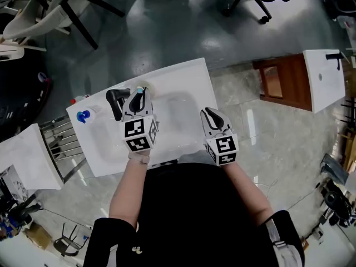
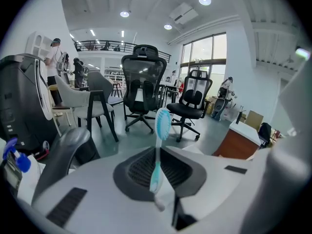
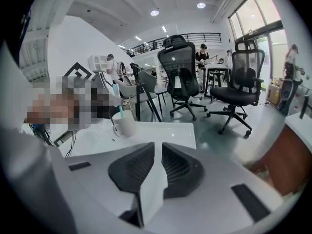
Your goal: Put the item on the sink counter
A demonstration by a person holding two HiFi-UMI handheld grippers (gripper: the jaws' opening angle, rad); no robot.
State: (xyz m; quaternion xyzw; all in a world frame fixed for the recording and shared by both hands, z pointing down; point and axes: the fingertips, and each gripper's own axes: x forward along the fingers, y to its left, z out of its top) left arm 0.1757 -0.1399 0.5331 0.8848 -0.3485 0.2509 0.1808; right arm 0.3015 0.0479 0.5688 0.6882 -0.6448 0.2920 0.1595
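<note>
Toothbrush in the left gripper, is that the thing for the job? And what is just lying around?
For the job: the toothbrush, clamped in the left gripper; the white sink counter it goes on.
Just there: the white mug, the black faucet, the blue-topped spray bottle, the office chairs; the right gripper, shut and empty.

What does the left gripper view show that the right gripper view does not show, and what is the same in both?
Only the left gripper view: a blue and white toothbrush, head up, clamped in the left gripper.
Only the right gripper view: a white mug on the sink counter, beyond the right gripper, whose jaws are together with nothing between them.
Both: black office chairs on a grey floor.
</note>
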